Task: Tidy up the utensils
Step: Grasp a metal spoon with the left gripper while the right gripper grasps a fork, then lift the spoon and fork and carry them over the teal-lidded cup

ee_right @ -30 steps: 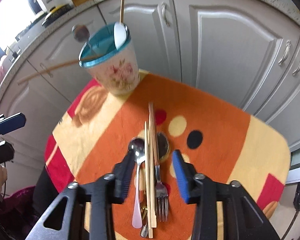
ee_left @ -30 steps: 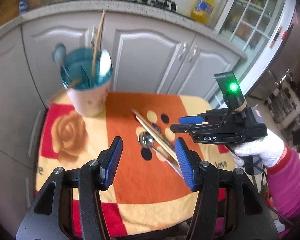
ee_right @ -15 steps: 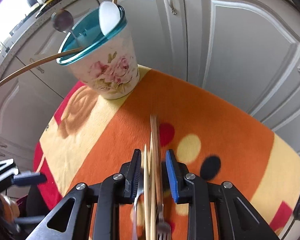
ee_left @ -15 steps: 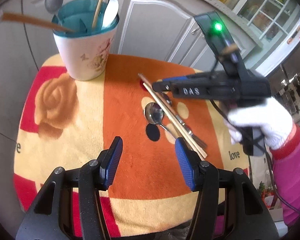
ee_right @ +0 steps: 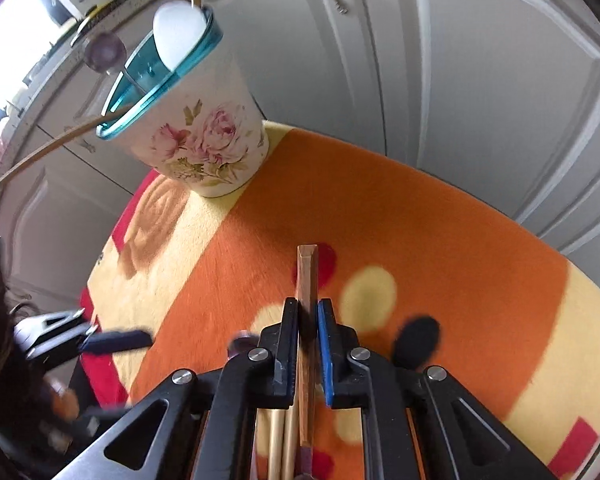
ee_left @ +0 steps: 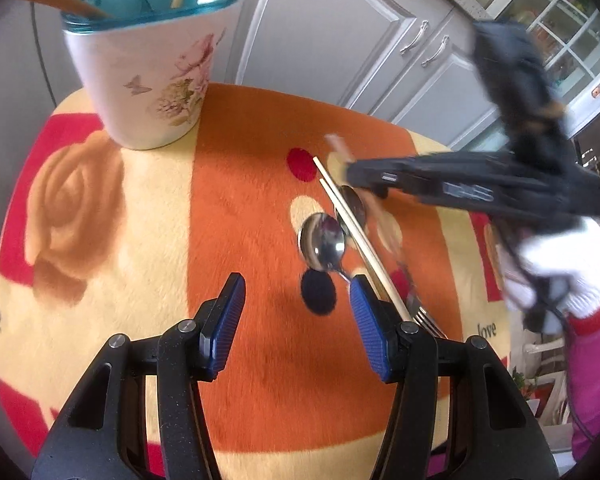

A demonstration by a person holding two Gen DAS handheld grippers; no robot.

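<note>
My right gripper (ee_right: 308, 344) is shut on a brown wooden chopstick (ee_right: 307, 276), whose end sticks out past the pads above the cloth. It shows blurred in the left wrist view (ee_left: 364, 184). My left gripper (ee_left: 296, 320) is open and empty, low over the orange cloth. A pale chopstick pair (ee_left: 356, 232), two metal spoons (ee_left: 322, 242) and a fork (ee_left: 424, 316) lie on the cloth to its right. The floral utensil cup (ee_left: 148, 76) with a teal insert stands at the far left, also in the right wrist view (ee_right: 196, 132), holding spoons and chopsticks.
The small table carries an orange, yellow and red cloth (ee_left: 240, 200). Grey cabinet doors (ee_right: 460, 80) stand close behind it. A long wooden handle (ee_right: 40, 156) leans out of the cup to the left.
My right gripper closed on the brown chopstick and lifted it off the pile. Both grippers moved closer to the table and the cup.
</note>
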